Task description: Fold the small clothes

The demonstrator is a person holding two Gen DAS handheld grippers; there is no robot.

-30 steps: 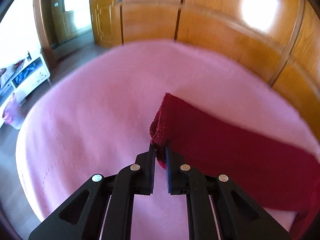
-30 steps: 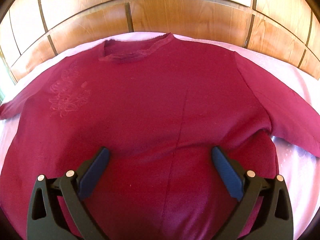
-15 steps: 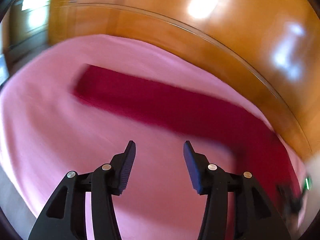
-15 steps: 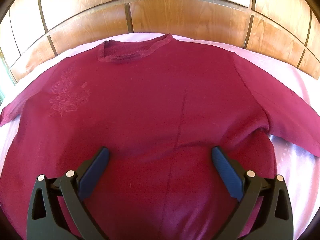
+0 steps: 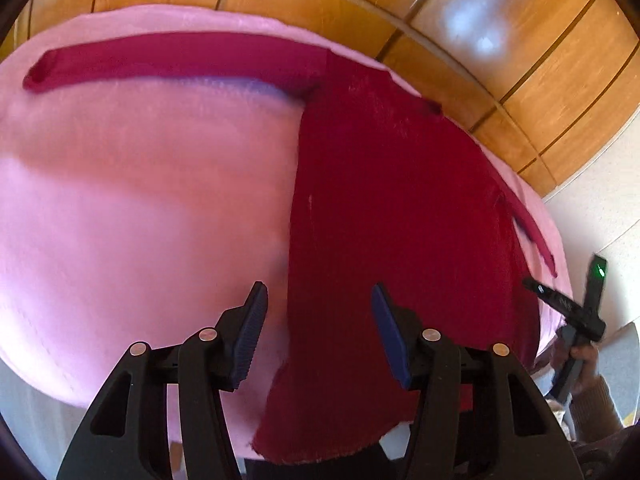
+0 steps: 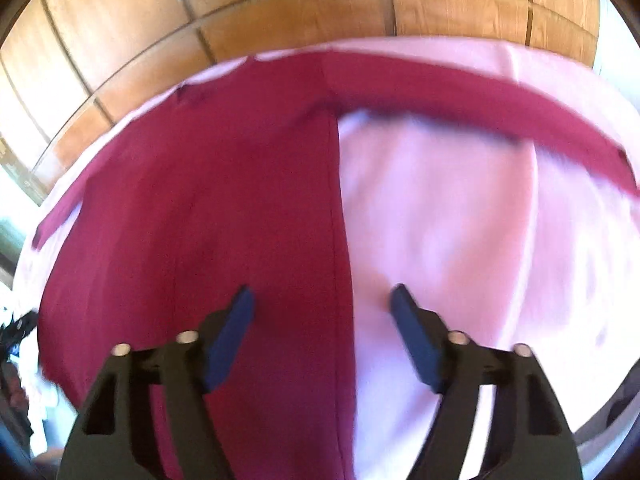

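While right gripper (image 6: 320,300) closes empty, left gripper (image 5: 318,300) gapes.

One dark red long-sleeved top (image 5: 392,208) lies on one pink cloth-covered table (image 5: 140,208). It has two sleeves: one (image 5: 172,56) stretches along the far edge towards the table's left side, the other (image 6: 500,108) along the far edge towards its right side. There are two grippers, the left gripper (image 5: 318,332) and the right gripper (image 6: 322,332), each with two fingers. One hand (image 5: 584,364) shows, at the right gripper's handle. One wood-panelled wall (image 5: 540,92) stands behind the table.
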